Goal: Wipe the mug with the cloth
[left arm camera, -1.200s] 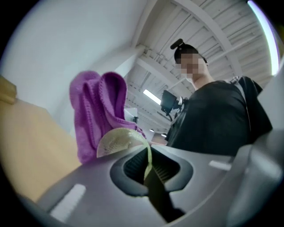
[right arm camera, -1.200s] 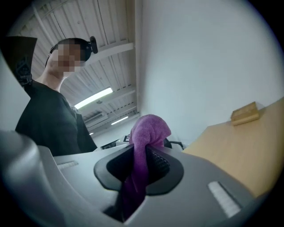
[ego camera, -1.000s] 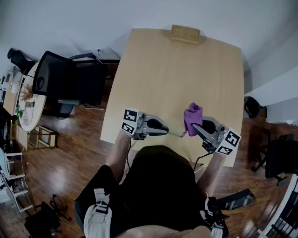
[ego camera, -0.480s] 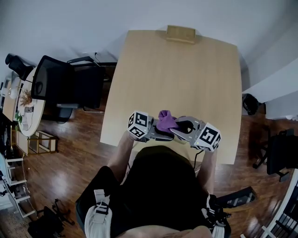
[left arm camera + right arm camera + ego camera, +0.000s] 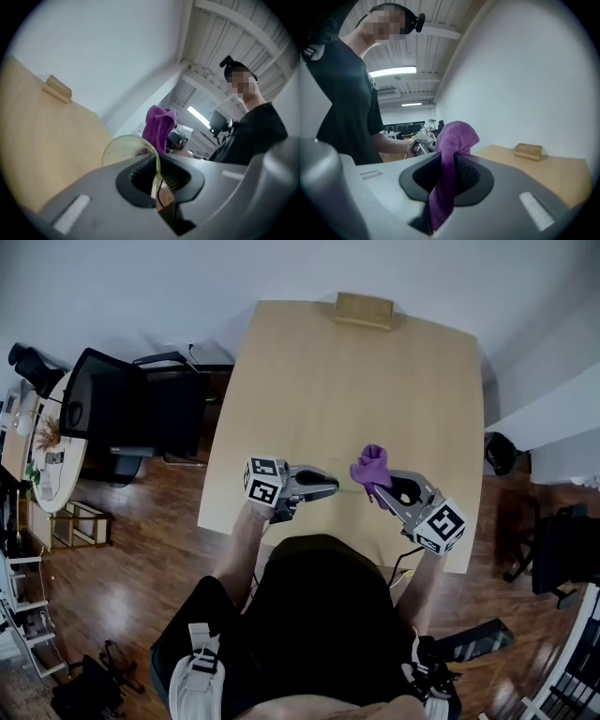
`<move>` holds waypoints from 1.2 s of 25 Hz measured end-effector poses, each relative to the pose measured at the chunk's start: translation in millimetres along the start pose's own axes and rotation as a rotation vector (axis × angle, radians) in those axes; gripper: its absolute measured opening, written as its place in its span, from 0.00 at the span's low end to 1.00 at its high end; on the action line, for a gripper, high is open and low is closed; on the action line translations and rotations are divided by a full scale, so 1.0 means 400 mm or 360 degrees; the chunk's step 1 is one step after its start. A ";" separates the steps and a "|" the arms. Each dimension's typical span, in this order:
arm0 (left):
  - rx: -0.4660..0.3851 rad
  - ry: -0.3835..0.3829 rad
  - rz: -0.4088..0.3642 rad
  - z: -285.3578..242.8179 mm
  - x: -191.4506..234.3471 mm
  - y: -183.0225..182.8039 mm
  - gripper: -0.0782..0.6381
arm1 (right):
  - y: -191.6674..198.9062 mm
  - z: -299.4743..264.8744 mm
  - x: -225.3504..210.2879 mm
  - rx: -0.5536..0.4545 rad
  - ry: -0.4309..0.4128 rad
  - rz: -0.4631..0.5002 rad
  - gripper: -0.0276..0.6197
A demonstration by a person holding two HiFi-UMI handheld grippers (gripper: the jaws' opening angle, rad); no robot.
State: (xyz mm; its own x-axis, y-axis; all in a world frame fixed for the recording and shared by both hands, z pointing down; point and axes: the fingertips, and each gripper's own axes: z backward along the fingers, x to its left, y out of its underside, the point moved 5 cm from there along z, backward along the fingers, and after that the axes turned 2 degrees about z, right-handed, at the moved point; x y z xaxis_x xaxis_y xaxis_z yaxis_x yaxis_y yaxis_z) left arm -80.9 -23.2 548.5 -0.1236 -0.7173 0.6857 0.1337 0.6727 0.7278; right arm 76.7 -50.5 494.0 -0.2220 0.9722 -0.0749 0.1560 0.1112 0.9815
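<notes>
Step in hand (judgement): wipe under way, cloth apparently off the glass or only just at it, between strokes.

- Left gripper (image 5: 328,486): jaws nearly together, clamped on the thin wall of the mug (image 5: 123,149). They have just been closing a little, with the wall between the pads. The mug is clear, green-tinted glass, lying on its side with its mouth facing away from the claw, held above the near edge of the table (image 5: 356,381).
- Right gripper (image 5: 449,176): jaws pinched on the purple cloth (image 5: 452,140). 1 wad stands up past the tips and a tail hangs back between the jaws.
- Relation, head view: the cloth sits at about 2 o'clock from the left claw's tips, near them. The mug barely shows here. Left gripper view: the cloth is at 1 o'clock of the mug's rim, behind it. Cannot tell whether they touch.
- Wooden block (image 5: 365,308) at the table's 12 o'clock edge, well apart, not involved.

Next move calls for (judgement): carry the wad toward 9 o'clock onto the wall or rim. Keep the left grip firm, since thin glass may slip or twist under side pressure.
</notes>
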 end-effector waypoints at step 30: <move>-0.0709 0.0400 -0.0062 0.053 -0.096 -0.130 0.17 | -0.065 -0.057 -0.048 -0.0781 0.0002 -0.0905 0.14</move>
State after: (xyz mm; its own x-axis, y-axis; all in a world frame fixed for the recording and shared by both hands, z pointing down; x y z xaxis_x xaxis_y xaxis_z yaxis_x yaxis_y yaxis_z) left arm -104.1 -26.8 484.6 0.0962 -0.7987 0.5940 0.5466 0.5412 0.6391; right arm 54.9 -76.9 474.0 -0.1413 0.7921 -0.5938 -0.4300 0.4912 0.7575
